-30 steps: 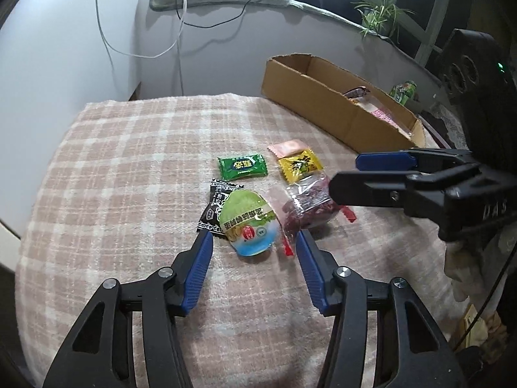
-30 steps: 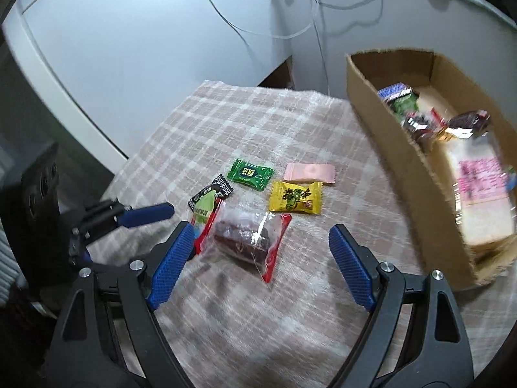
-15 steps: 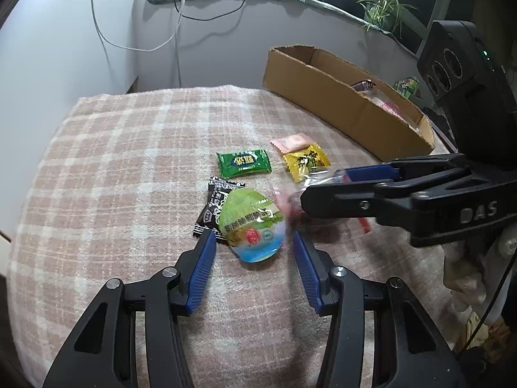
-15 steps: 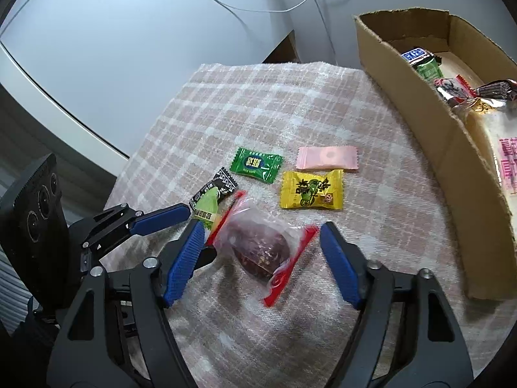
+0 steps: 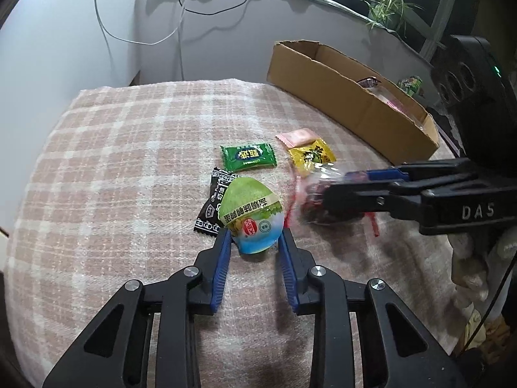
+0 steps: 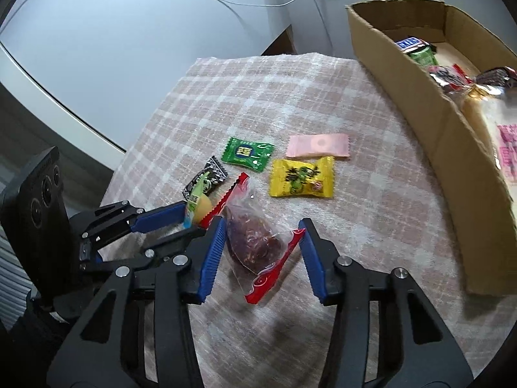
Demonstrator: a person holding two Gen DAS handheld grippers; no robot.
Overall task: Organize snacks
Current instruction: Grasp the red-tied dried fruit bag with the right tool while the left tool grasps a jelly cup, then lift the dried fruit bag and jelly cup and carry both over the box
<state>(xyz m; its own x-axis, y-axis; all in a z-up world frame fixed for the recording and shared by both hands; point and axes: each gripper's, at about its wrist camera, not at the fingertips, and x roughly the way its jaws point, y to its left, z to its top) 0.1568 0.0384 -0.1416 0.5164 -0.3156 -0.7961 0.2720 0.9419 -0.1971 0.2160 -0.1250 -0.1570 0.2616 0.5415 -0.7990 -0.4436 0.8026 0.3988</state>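
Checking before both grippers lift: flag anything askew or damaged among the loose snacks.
Nothing damaged or spilled. Only oddity: the green jelly cup lies partly on the black packet, overlapping it. The left gripper is closing on the cup.

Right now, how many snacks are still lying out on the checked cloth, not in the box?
6: green candy, pink packet, yellow candy, black wrapper, jelly cup between the left gripper's fingers, and a red-edged bag between the right gripper's.
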